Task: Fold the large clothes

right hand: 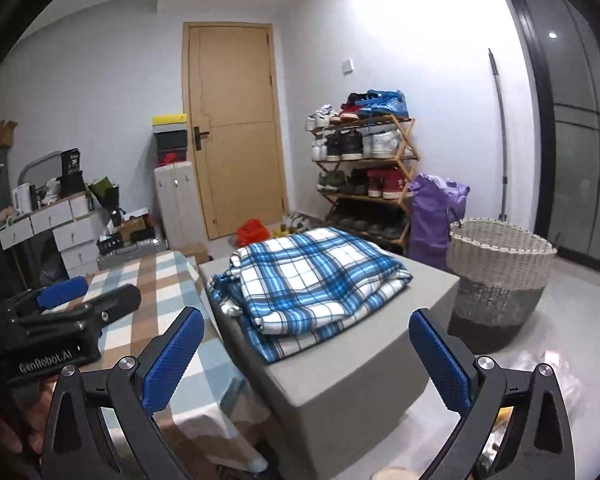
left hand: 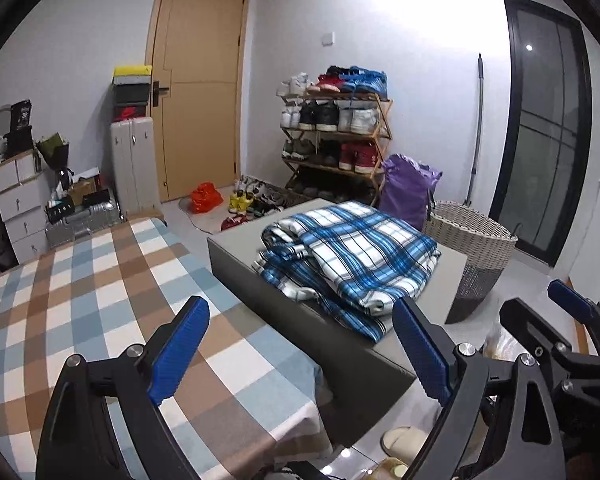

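The folded cloth [right hand: 316, 280] is blue, white and black plaid, lying on a plain grey block [right hand: 364, 364]. To its left the bedspread [left hand: 100, 304] is checked in brown, pale blue and white. Both grippers have blue pads [left hand: 178, 350] on black frames. The far door [right hand: 236, 128] is tan, the basket [right hand: 500, 268] white over grey, the bag [right hand: 432, 216] purple.

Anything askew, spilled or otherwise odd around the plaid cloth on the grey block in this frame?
Slightly. The blue plaid cloth is only roughly folded: its layers are uneven and a lower layer sticks out toward the near edge of the grey block. On the floor by the door, loose shoes and a red bag lie scattered. Nothing looks spilled or damaged.
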